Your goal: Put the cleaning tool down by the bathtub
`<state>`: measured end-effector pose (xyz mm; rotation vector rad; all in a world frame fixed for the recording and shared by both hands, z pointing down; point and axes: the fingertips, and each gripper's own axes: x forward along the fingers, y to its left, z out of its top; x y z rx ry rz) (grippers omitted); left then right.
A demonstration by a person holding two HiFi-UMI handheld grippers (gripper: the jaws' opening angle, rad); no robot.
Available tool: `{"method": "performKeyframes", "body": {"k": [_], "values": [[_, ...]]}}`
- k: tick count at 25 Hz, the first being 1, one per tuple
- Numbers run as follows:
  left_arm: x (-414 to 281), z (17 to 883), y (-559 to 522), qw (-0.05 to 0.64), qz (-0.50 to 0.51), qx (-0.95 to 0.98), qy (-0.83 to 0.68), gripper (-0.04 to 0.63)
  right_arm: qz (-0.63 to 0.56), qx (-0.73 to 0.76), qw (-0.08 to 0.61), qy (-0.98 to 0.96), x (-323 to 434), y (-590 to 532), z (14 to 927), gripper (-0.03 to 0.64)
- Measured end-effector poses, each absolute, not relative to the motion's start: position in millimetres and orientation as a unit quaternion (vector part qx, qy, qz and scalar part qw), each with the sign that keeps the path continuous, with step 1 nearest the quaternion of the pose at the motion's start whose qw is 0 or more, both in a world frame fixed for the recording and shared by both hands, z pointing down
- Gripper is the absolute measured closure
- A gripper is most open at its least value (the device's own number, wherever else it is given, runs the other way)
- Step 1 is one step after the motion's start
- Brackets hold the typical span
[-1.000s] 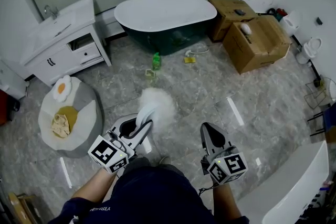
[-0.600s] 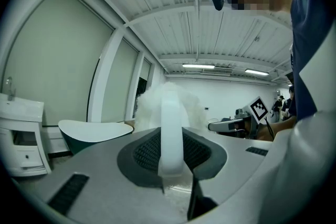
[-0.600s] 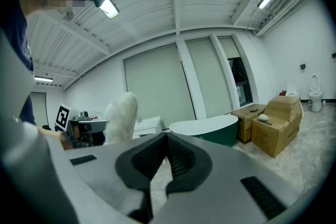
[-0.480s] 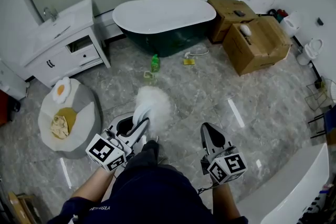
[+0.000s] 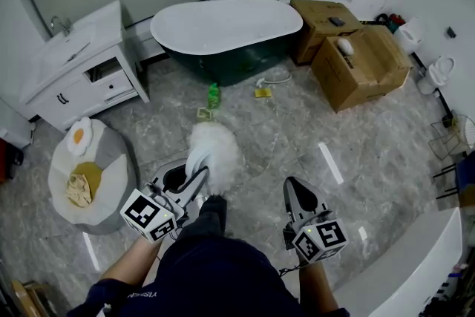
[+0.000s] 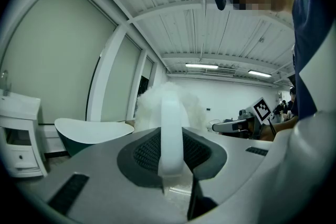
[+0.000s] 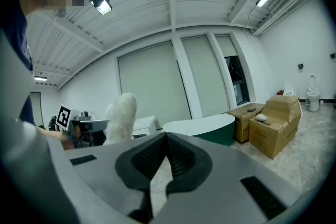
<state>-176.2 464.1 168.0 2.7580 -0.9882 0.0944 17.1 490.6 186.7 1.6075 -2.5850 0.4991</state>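
We have the left gripper (image 5: 196, 182) closed on the thin white plastic handle of the cleaning tool, a white fluffy duster (image 5: 214, 151). The left gripper view shows the handle (image 6: 170, 128) clamped between the pads, with the fluffy head sticking up beyond them. The right gripper (image 5: 295, 194) has its jaws together with nothing between them and hangs to the right of the duster, well apart from it. The duster is held above the grey marble floor (image 5: 312, 122) and well apart from the oval bathtub, white inside and dark green outside (image 5: 230, 59), so we judge the carry only partly done and the put-down not started. As for risks, the floor in front of the tub is cluttered with a small green bottle (image 5: 214, 94), a yellow scrap (image 5: 263, 92) and a white hose (image 5: 278, 75), so a low placement there could knock the bottle over or land the duster on top of them. The grip is on a slim, smooth handle with the bulky head out front, so the head could swing in the jaws if tilted. Opening the jaws while high above the floor would let it drop and roll away. Going too far could put it inside the tub instead of beside it.
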Motion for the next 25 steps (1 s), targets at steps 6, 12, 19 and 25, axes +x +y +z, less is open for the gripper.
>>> {"method": "performKeyframes", "body": {"k": [6, 12, 19, 25], "values": [[-175, 174, 398, 0.111, 0.033, 0.937, -0.33, 0.491, 0.163, 0.521, 0.035, -0.837, 13, 427, 191, 0.612], [-181, 176, 336, 0.117, 0.039, 0.939, -0.321, 0.491, 0.17, 0.523, 0.038, -0.834, 4, 366, 192, 0.612], [-193, 178, 261, 0.123, 0.042, 0.941, -0.312, 0.491, 0.177, 0.525, 0.047, -0.831, -15, 292, 196, 0.612], [-206, 181, 203, 0.128, 0.04, 0.943, -0.306, 0.491, 0.179, 0.529, 0.053, -0.828, -30, 237, 196, 0.612]]}}
